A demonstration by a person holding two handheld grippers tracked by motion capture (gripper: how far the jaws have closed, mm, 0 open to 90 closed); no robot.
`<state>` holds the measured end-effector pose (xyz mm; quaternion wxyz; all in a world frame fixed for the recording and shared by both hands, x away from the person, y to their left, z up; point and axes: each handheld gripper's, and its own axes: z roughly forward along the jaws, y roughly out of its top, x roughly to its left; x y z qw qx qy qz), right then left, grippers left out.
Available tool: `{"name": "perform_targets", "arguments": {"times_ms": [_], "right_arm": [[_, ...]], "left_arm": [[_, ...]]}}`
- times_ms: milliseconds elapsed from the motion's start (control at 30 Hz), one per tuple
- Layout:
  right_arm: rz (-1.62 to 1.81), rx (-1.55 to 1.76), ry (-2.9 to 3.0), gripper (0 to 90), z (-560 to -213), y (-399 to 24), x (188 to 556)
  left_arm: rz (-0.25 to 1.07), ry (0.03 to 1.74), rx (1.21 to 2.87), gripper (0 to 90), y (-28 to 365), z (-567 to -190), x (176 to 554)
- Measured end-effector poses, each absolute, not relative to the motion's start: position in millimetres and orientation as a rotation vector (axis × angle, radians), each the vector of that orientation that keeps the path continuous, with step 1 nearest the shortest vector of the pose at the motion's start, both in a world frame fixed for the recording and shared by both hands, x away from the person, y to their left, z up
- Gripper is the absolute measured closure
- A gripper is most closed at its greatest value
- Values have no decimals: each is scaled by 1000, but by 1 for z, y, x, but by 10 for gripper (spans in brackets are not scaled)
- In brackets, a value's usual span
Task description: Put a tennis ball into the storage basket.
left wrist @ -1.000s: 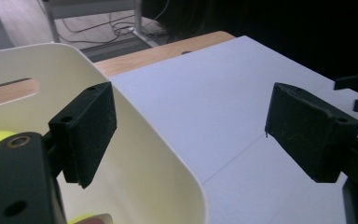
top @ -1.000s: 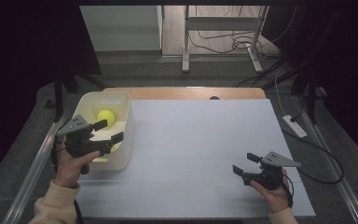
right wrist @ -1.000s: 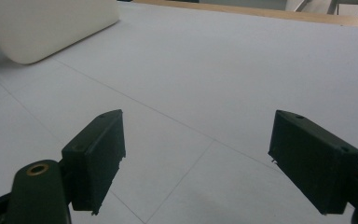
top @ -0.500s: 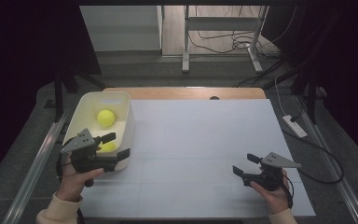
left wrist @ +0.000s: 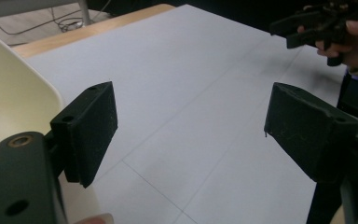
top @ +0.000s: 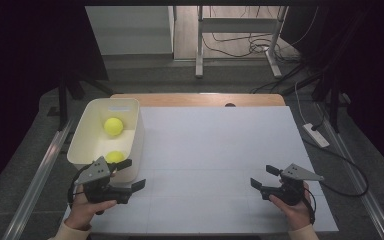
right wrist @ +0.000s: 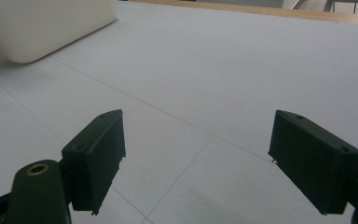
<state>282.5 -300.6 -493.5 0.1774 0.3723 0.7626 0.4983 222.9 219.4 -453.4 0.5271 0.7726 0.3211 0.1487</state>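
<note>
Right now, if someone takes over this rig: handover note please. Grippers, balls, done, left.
Left gripper: open, empty, at the near right corner of the cream bin, jaws over the white table.
Right gripper: open, empty, low over the table's near right part.
Things: two yellow tennis balls in the bin, far ball and near ball, the latter partly hidden by the left gripper.
Done: both visible balls are binned.
Left: nothing visible to pick; confirm before continuing.

Count on table: two yellow balls (top: 113,126) (top: 114,157) in one cream bin (top: 135,142), two handheld grippers (top: 134,174) (top: 265,177), one white table mat (top: 215,150), one power strip (top: 316,135) on the floor.
</note>
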Motion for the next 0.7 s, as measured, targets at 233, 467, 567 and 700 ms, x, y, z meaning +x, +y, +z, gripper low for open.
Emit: {"name": "perform_targets", "arguments": {"times_ms": [233,467,567,700], "right_arm": [[1406,1050,2163,181,-495,-299,283],[1402,1052,2165,181,-496,-299,283],[1399,1044,2172,181,-496,-298,283],[1393,1041,2176,181,-497,-297,283]], "left_arm": [[329,746,1885,173,213,-472,220],[340,733,1941,167,203,-491,218],[354,744,1968,164,200,-499,219],[348,768,1969,164,199,-507,221]]}}
